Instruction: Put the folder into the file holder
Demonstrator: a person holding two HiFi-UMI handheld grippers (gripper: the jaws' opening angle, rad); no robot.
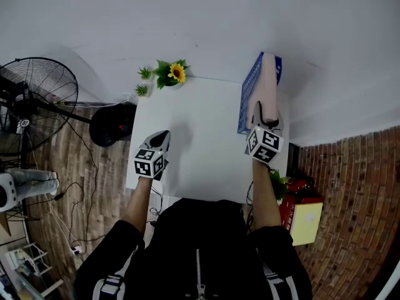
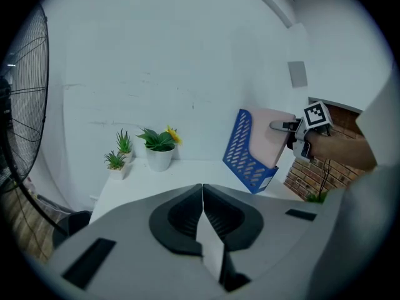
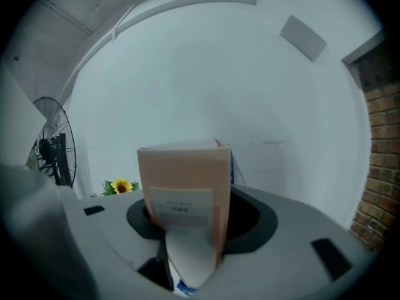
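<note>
RISK | right gripper (image 1: pixel 269 119): jaws wide either side of the folder (image 1: pixel 267 83), seemingly not pinching | folder: standing in file holder (image 1: pixel 248 95), far right of table (image 1: pixel 200 130) | left gripper (image 1: pixel 164 135): jaws together, empty, near left | hazard: unseated folder tips out; unbraced holder slides

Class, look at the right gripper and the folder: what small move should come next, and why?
Probably draw the right gripper straight back. The pink folder already sits in the blue file holder, and the jaws seem to stand apart around its near end, not pressing it.
</note>
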